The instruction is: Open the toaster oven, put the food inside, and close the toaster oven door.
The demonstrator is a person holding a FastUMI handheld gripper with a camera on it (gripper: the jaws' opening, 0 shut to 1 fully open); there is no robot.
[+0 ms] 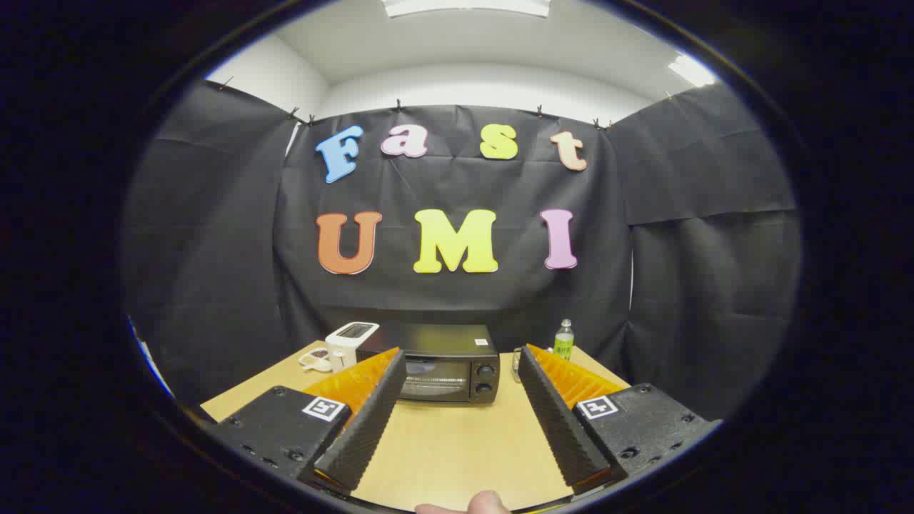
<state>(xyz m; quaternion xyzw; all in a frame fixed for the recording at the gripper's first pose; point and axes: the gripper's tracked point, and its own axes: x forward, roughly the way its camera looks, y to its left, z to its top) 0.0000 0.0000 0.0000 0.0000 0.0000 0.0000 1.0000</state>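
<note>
A black toaster oven (443, 364) stands at the far end of the wooden table (457, 442), its glass door shut and two knobs on its right side. My gripper (460, 360) is open, fingers spread wide, with nothing between them. The oven sits well beyond the fingertips, framed between them. A small plate with food (316, 359) lies to the oven's left, partly behind my left finger.
A white pop-up toaster (350, 341) stands left of the oven, behind the plate. A green-labelled bottle (563, 340) and a clear glass (516, 363) sit to the oven's right. A fingertip of a person's hand (485, 502) shows at the table's near edge.
</note>
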